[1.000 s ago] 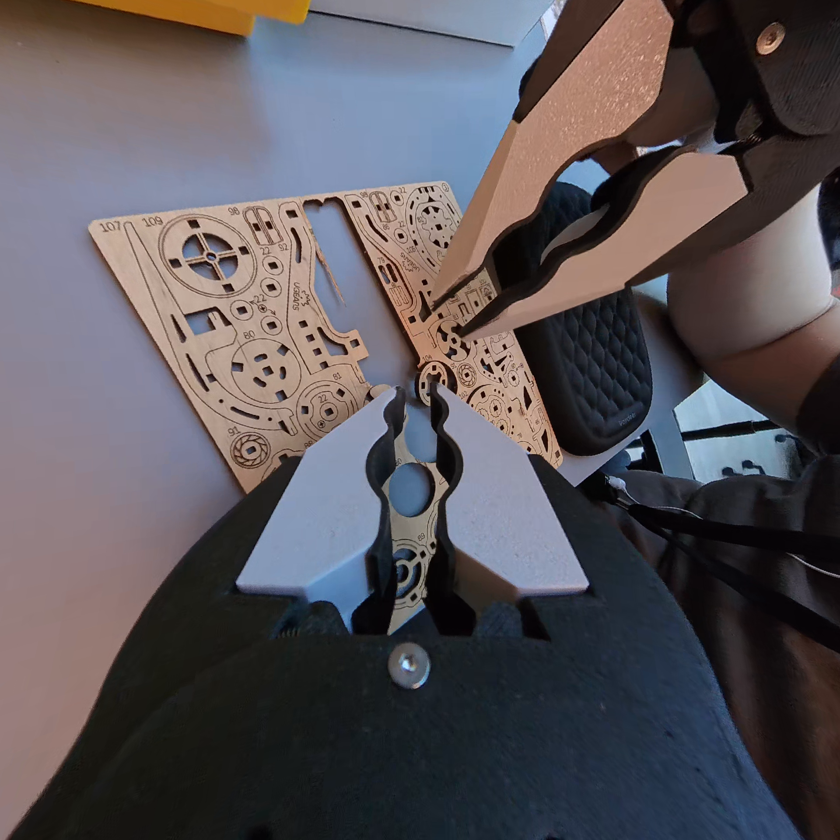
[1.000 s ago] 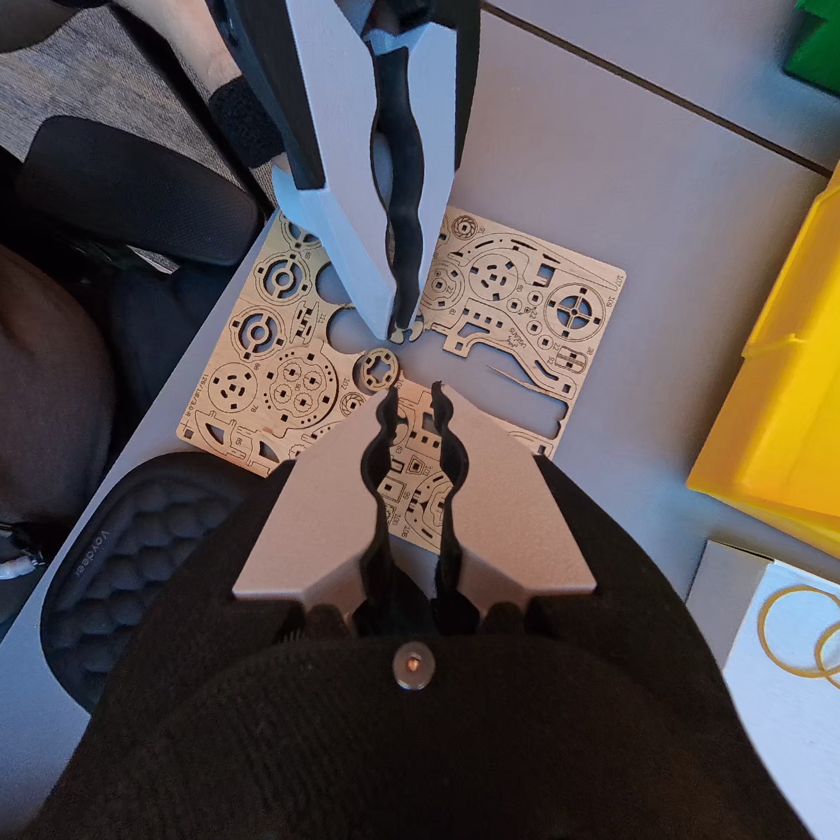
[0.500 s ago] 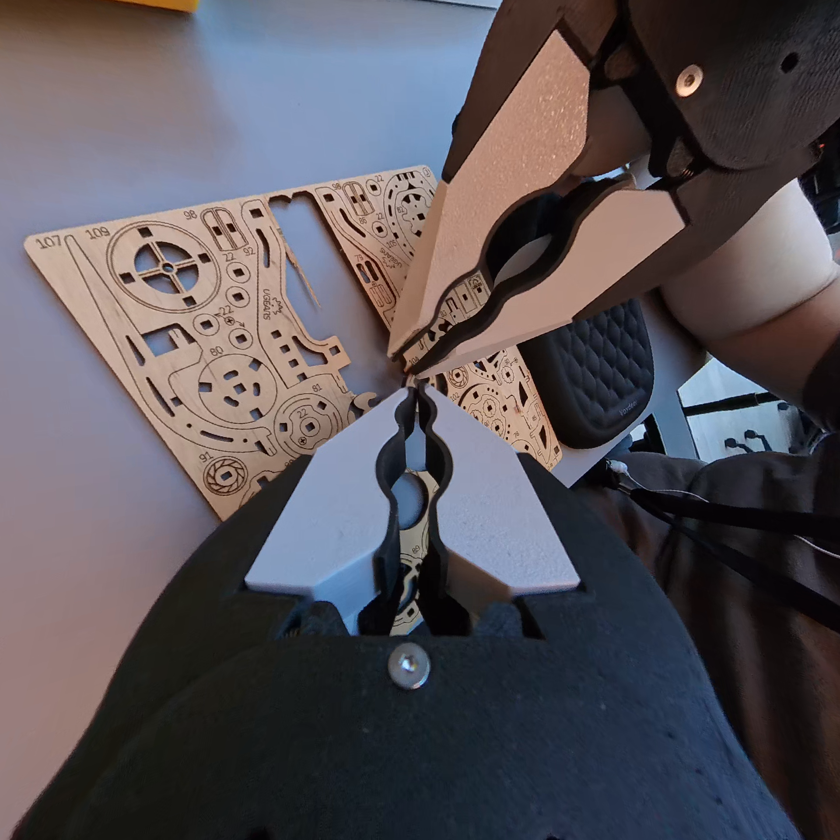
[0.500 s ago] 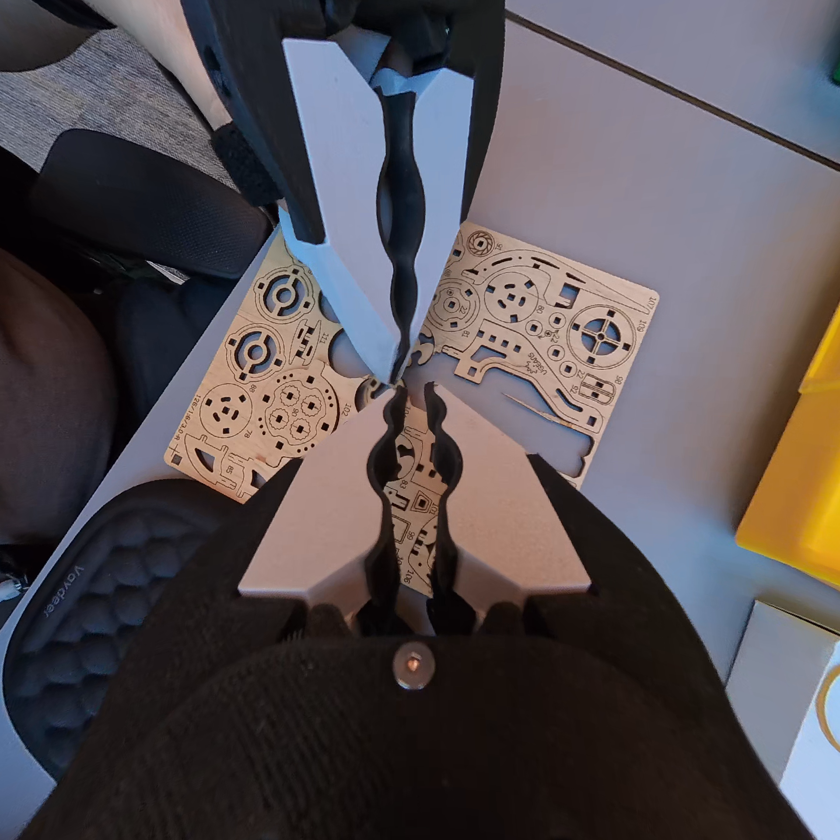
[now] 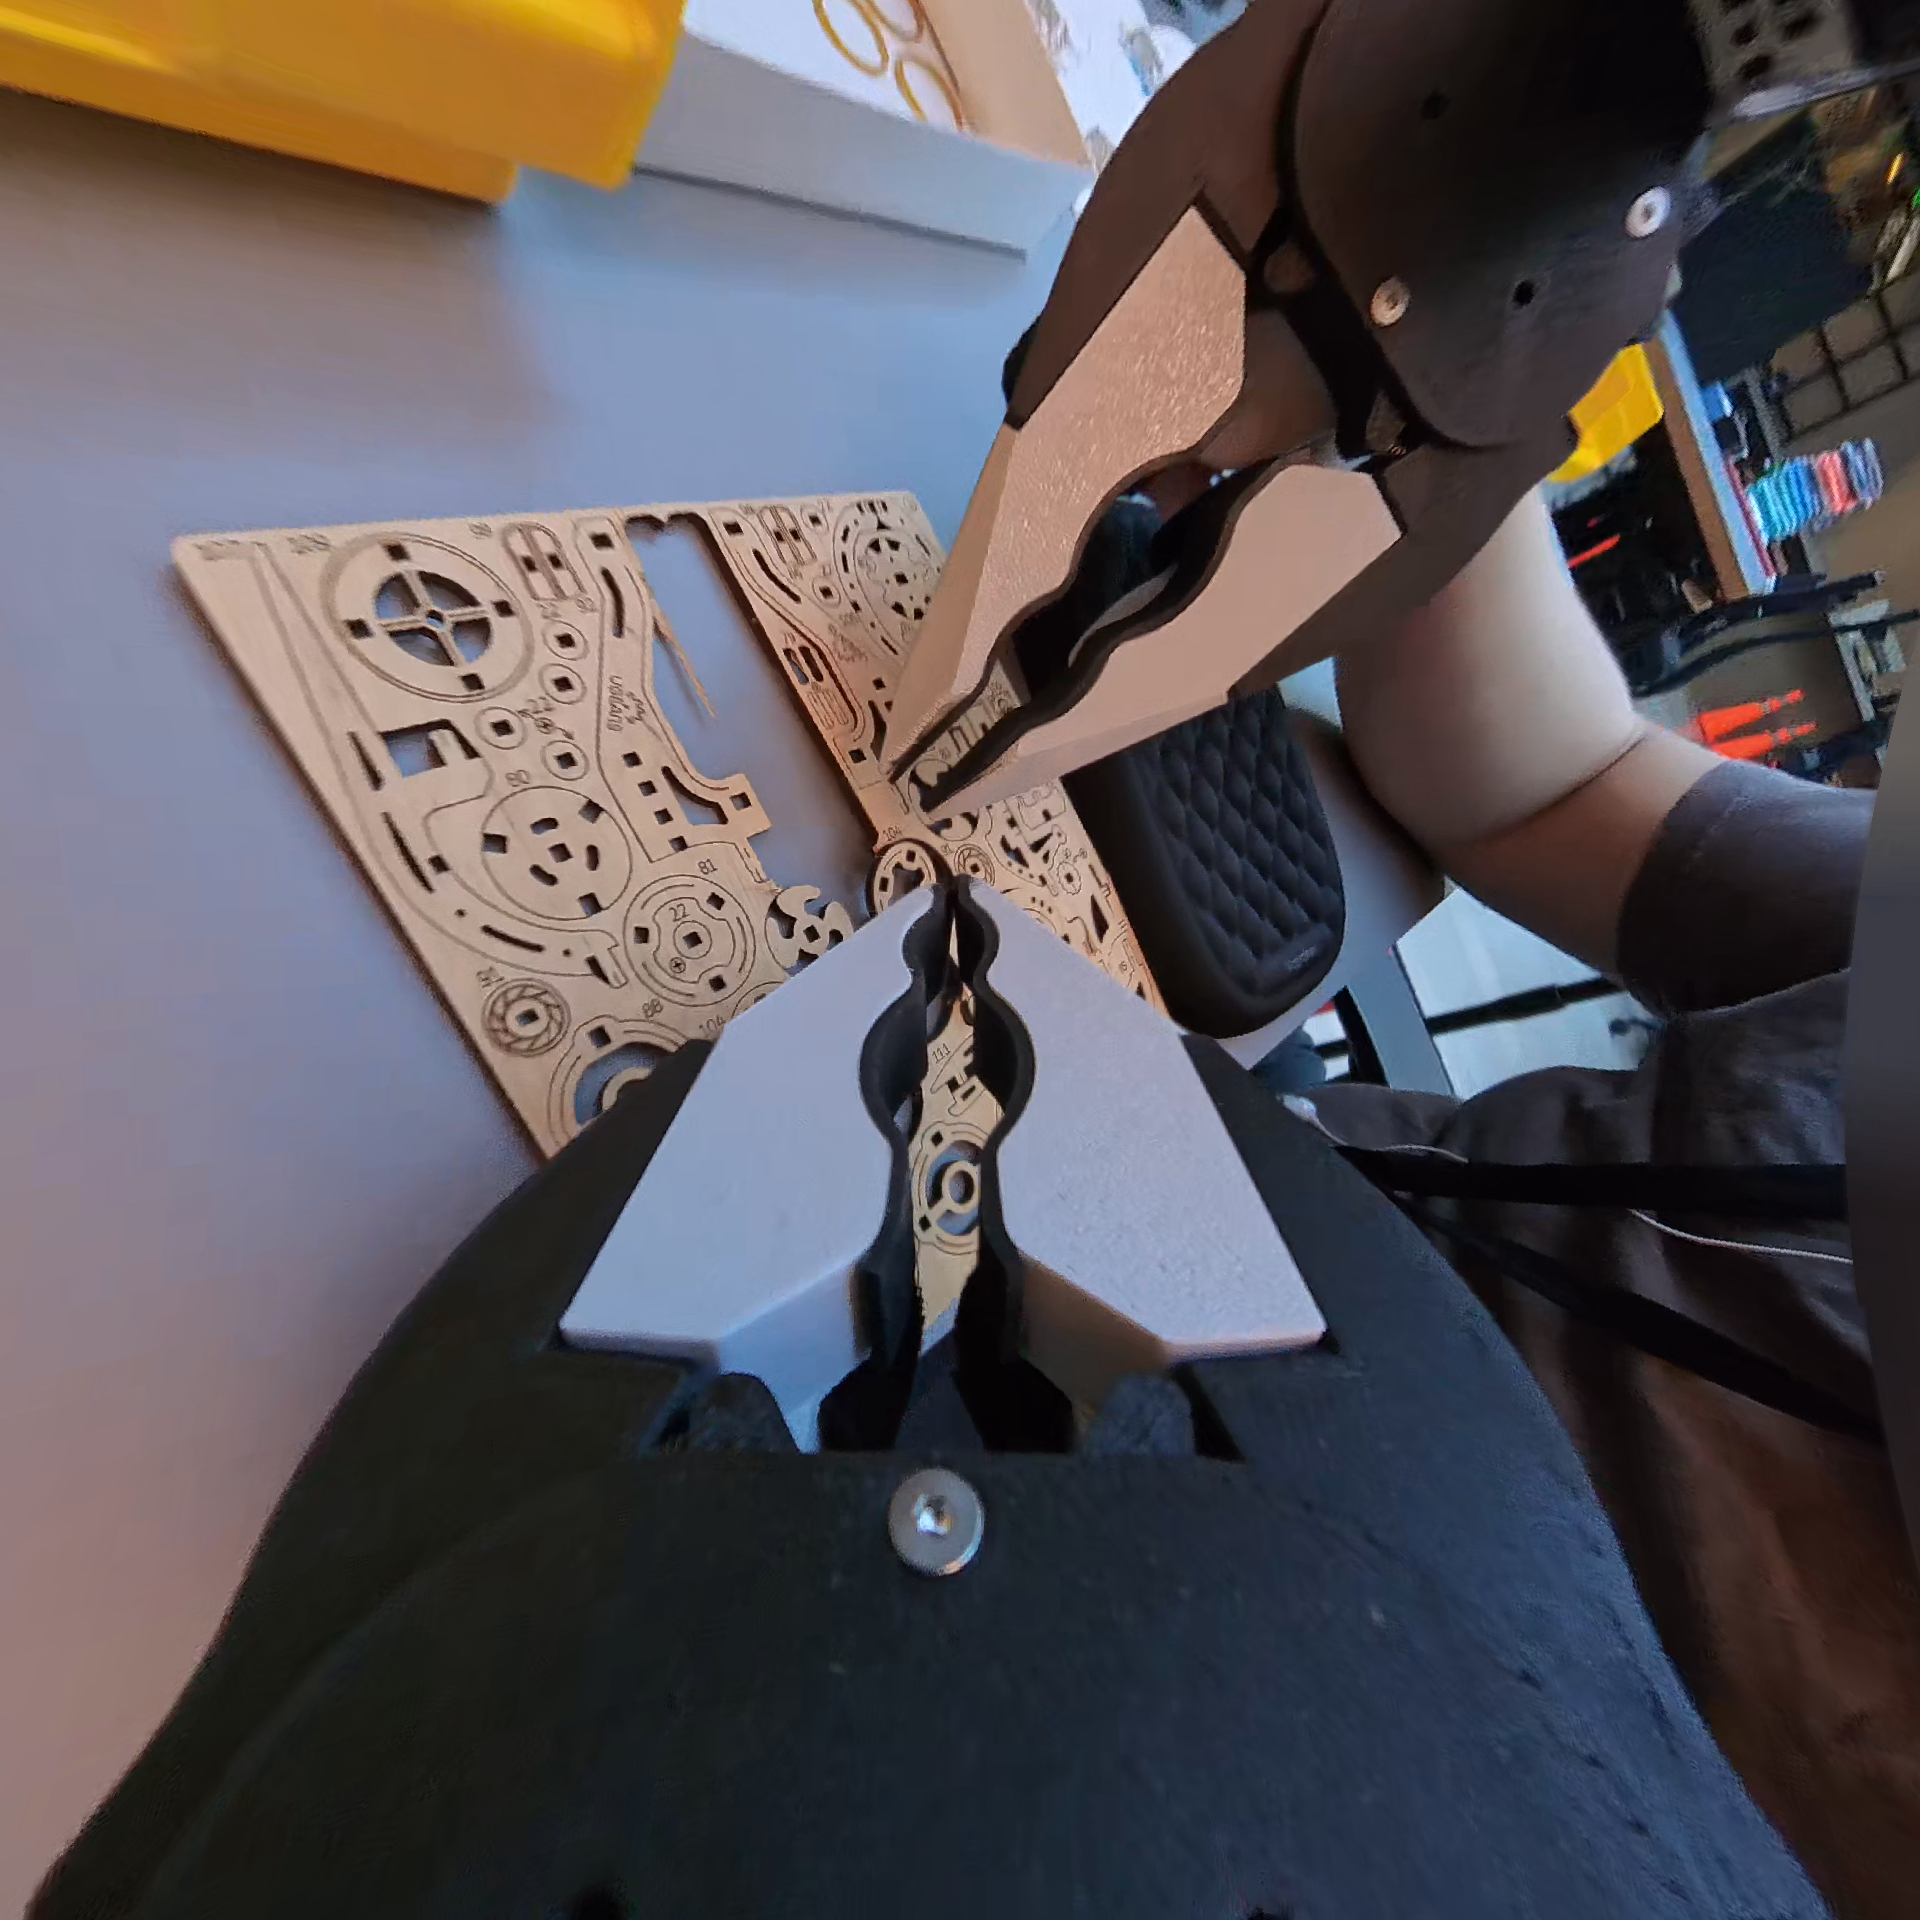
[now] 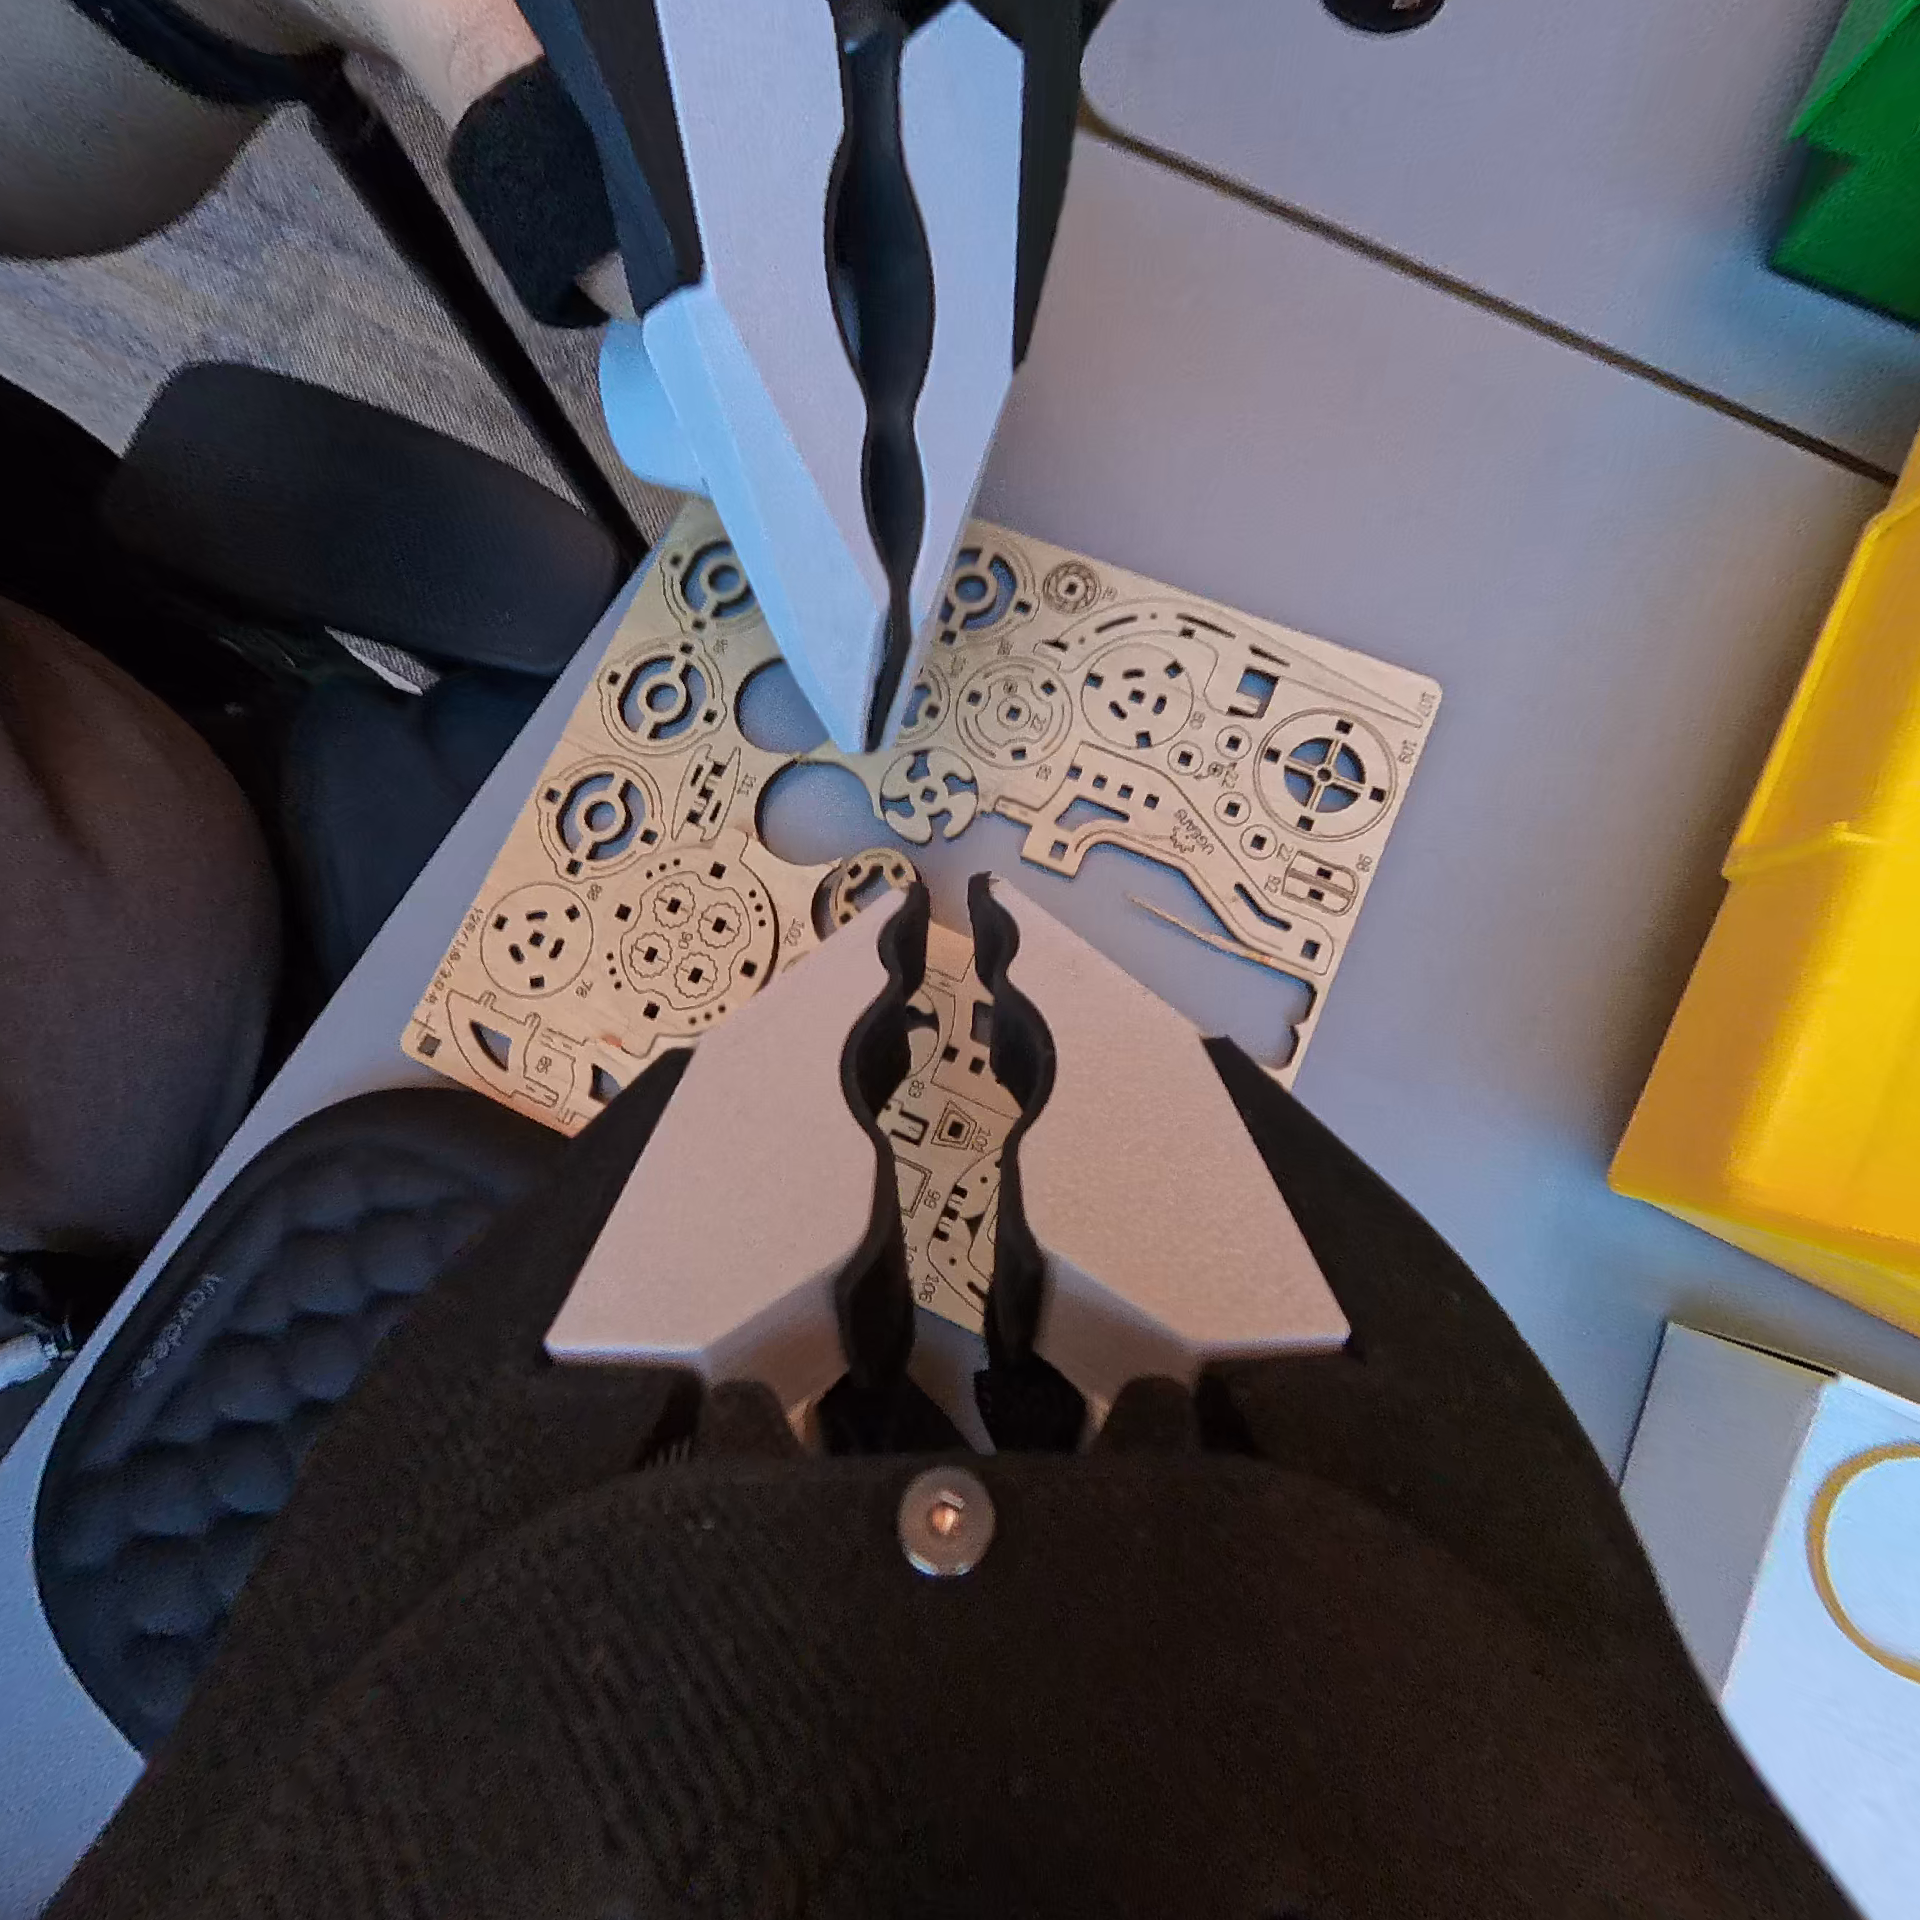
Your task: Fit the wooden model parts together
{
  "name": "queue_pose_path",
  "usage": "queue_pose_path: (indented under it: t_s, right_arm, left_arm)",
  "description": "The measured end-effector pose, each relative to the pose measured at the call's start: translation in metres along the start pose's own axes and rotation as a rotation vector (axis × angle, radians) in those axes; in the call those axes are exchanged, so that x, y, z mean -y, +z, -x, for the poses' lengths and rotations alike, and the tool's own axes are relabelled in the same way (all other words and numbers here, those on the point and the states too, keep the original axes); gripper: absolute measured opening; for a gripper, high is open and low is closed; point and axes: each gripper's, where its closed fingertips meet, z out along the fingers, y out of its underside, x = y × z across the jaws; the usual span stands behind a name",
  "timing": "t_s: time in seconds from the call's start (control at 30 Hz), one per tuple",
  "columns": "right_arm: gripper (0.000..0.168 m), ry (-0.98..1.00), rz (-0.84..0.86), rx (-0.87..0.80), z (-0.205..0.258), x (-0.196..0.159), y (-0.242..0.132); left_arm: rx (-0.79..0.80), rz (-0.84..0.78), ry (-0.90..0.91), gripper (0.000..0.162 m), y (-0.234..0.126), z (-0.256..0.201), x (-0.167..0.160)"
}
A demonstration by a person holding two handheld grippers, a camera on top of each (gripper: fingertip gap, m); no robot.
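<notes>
A flat laser-cut wooden parts sheet lies on the grey table; it also shows in the right wrist view. A small loose three-lobed wooden disc lies in a cut-out gap of the sheet, with a small wooden ring beside it. My left gripper is shut and empty, its tips just above the sheet next to the disc. My right gripper is open by a narrow gap and empty, hovering over the ring. The two grippers point at each other, tips a short way apart.
A yellow bin stands at the right and a white box with yellow rubber bands beside it. A black quilted pad lies at the table's near edge. A green object is at the far right corner. The tips of both grippers are at nearly the same place. The disc is about 4 cm from both grippers' fingertips. It turns up in the right wrist view as well.
My left gripper's jaws have closed from a small gap. The two grippers met tip to tip over the disc, then drew apart. The disc now lies fully uncovered.
</notes>
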Motion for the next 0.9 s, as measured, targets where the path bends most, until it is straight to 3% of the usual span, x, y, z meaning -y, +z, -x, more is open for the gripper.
queue_pose_path:
  t_s: [0.03,0.27,0.67,0.9]
  right_arm:
    - [0.008,0.015,-0.023,0.003,-0.001,0.004,-0.001]
    - [0.030,0.095,-0.090,0.271,0.031,0.012,0.010]
    - [0.029,-0.158,0.025,0.169,0.021,-0.007,0.012]
    - [0.022,-0.164,-0.054,0.173,0.025,0.000,0.007]
  left_arm:
    - [0.007,-0.030,0.000,0.000,-0.007,-0.001,0.003]
    - [0.040,-0.081,0.121,0.008,-0.028,-0.010,-0.007]
    - [0.084,0.018,0.343,0.021,-0.016,-0.015,-0.053]
    - [0.039,0.015,0.338,0.022,-0.003,-0.020,-0.057]
